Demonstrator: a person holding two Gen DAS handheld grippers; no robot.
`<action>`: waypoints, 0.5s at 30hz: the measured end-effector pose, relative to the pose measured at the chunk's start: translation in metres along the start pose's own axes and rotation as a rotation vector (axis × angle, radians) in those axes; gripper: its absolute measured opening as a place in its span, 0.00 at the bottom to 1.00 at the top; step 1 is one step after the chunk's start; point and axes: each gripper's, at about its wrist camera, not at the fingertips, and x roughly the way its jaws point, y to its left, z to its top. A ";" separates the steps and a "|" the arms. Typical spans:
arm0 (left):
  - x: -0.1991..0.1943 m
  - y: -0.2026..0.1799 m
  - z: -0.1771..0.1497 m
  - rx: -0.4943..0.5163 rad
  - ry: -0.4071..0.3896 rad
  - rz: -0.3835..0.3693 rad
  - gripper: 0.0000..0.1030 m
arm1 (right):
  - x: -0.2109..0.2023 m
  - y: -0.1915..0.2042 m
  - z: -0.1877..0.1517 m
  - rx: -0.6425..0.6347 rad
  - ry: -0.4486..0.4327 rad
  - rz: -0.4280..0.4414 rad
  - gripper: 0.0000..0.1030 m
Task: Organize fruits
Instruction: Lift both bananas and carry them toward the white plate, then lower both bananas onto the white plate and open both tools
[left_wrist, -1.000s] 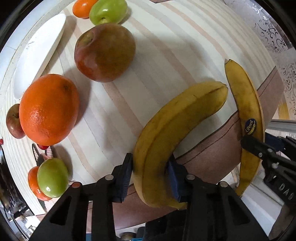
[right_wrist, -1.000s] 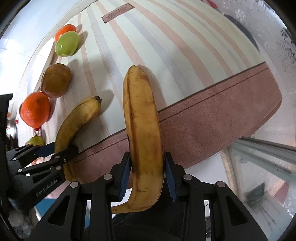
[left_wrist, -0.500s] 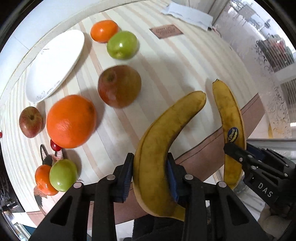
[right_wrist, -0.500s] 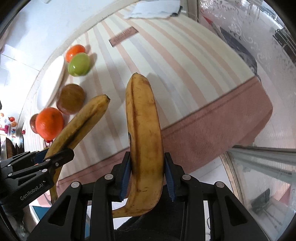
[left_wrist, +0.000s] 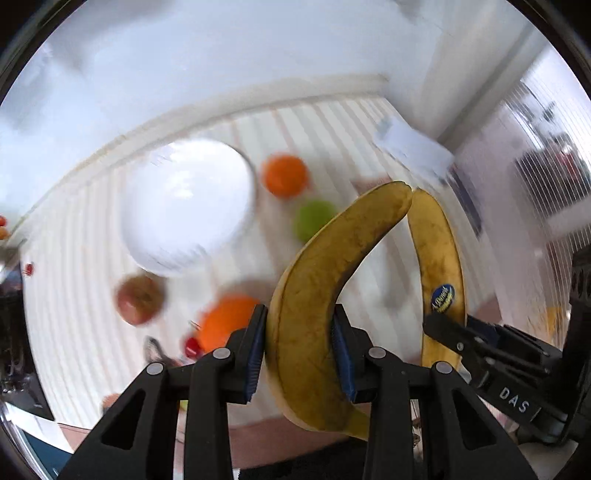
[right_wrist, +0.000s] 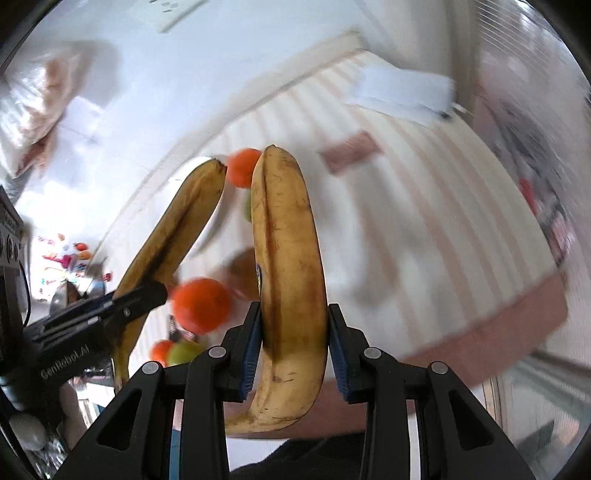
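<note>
both of my claws are clamped on bananas, and each one hangs above the table. left claw (left_wrist: 299, 350) has its blue pads pressed on the thick lower half of a curved banana (left_wrist: 325, 295), whose dark tip points up toward 1 o'clock in the left wrist view. right claw (right_wrist: 293, 347) squeezes a sticker banana (right_wrist: 288, 266) around its lower half, standing nearly straight up toward 12 o'clock in its own camera. from the left wrist view that sticker banana (left_wrist: 439, 266) sits at 3 o'clock of the curved one, blue label showing, and the two tips nearly meet at the top; i cannot tell whether they touch. far below, the striped tablecloth (left_wrist: 88, 314) is blurred. on it a white plate (left_wrist: 188, 210) lies at 10 o'clock of my left claw, with a small orange (left_wrist: 284, 175) and a green apple (left_wrist: 314, 219) just beside its right rim. a red apple (left_wrist: 140, 299) lies below the plate, and a large orange (left_wrist: 225, 321) shows just left of my left finger. folded white paper (left_wrist: 413, 147) lies at the cloth's far corner, at 1 o'clock.
</note>
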 end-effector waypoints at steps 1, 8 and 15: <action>-0.001 0.009 0.007 -0.012 -0.010 0.015 0.30 | 0.002 0.009 0.005 -0.009 0.000 0.006 0.35; 0.012 0.091 0.053 -0.103 -0.035 0.083 0.30 | 0.051 0.080 0.059 -0.049 0.012 0.032 0.35; 0.051 0.166 0.084 -0.160 0.007 0.099 0.30 | 0.125 0.128 0.100 -0.021 0.042 -0.022 0.35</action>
